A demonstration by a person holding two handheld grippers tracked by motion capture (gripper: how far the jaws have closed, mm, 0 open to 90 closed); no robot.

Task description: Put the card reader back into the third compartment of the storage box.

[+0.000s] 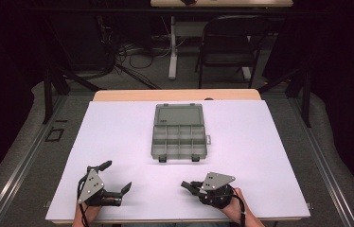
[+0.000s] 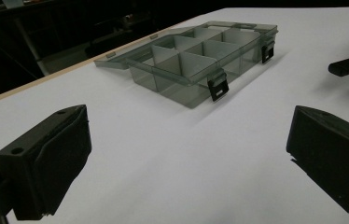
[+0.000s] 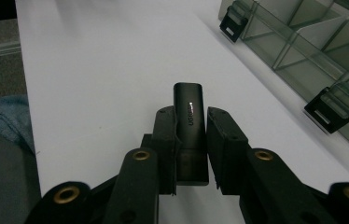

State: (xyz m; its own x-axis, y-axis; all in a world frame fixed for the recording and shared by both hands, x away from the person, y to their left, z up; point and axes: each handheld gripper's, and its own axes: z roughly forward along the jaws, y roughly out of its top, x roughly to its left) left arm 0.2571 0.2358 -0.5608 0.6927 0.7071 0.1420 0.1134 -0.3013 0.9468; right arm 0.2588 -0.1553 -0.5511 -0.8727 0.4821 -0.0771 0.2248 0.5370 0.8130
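One small black plastic adapter stick [image 3: 190,122]: clamped between right gripper [image 3: 190,140] jaws, near table's front edge.
Right gripper: closed on stick.
Left gripper [image 1: 116,178]: jaws wide apart, empty.
Smoky transparent compartment box [image 1: 179,132]: lid open, mid-table, well apart.
White table [image 1: 260,156]: under everything.

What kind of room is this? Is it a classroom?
Probably a lab or workshop for recording tests, not a classroom. Tangled cables lie on the floor by a folding chair, and dark curtains surround the white table.
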